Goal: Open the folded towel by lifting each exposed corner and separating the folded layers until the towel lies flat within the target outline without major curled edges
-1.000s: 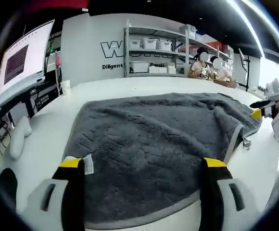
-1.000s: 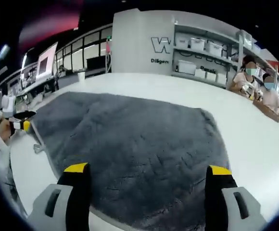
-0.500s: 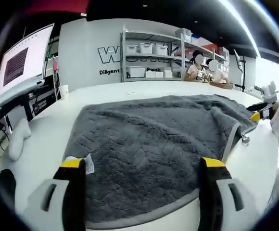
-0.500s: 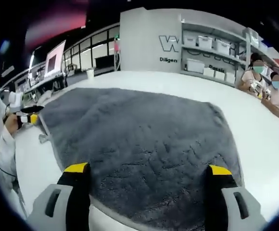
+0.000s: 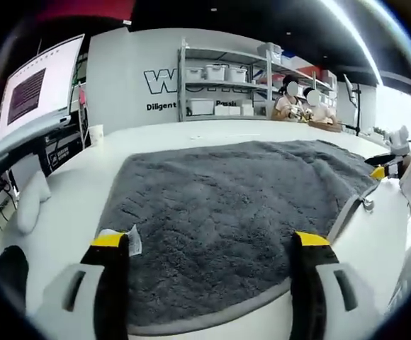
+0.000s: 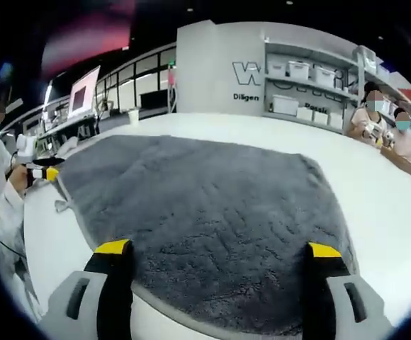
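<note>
1. The towel (image 5: 234, 212) lay spread on the white table (image 5: 71, 205), directly ahead of both grippers, its near hem running across just beyond the jaw tips in each view.
2. The left gripper (image 5: 210, 244) was held with jaws wide apart and nothing between them; a white label (image 5: 131, 241) at the hem sat just beside the tip of its left jaw.
3. The right gripper (image 6: 220, 251) was likewise wide open and empty, the hem passing between and just past its jaw tips.
4. The two grippers were set at opposite sides of the towel: the right gripper was seen at the far right of the left gripper view, beside a grey-bound edge, and the left gripper at the far left of the right gripper view.
5. Neither gripper could be judged nearer; each had its own hem close at hand.
6. The towel's long axis could not be told for certain through the fisheye.
7. The towel appeared dark grey, thick-piled, with a paler border (image 5: 347, 212), mostly flat with faint creases; one small loop (image 6: 60, 207) showed at an edge.
8. No target outline could be made out on the table.
9. Unfolding was judged nearly done; only edge smoothing seemed left.
</note>
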A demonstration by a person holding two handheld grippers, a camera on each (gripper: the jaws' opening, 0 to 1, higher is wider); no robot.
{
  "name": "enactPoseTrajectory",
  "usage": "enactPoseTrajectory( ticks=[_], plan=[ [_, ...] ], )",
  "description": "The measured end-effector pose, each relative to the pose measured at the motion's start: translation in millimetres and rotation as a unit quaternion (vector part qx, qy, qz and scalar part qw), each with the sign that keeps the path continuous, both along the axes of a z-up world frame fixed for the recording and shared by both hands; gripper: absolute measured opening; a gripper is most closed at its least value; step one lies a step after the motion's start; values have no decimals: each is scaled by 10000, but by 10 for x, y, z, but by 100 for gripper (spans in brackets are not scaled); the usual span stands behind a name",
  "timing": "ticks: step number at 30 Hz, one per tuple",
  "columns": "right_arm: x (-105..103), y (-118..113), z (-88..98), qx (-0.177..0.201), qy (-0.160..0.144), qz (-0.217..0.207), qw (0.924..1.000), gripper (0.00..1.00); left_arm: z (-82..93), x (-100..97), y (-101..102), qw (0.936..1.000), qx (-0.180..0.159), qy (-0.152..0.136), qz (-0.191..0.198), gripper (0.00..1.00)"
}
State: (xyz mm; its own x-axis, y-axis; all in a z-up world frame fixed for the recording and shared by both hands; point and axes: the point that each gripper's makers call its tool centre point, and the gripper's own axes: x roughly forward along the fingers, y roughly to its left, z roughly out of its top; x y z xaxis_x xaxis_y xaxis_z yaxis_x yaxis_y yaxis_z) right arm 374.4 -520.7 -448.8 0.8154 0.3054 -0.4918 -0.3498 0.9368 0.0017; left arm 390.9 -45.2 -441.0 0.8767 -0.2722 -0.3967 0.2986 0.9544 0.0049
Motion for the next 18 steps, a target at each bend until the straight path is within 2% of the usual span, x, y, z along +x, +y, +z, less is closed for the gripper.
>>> enactPoseTrajectory(
  ticks=[18],
  plan=[
    [-83, -35, 5, 36, -97, 68, 9999, 99, 1, -74, 114, 9999, 26, 27, 103, 93]
  ],
)
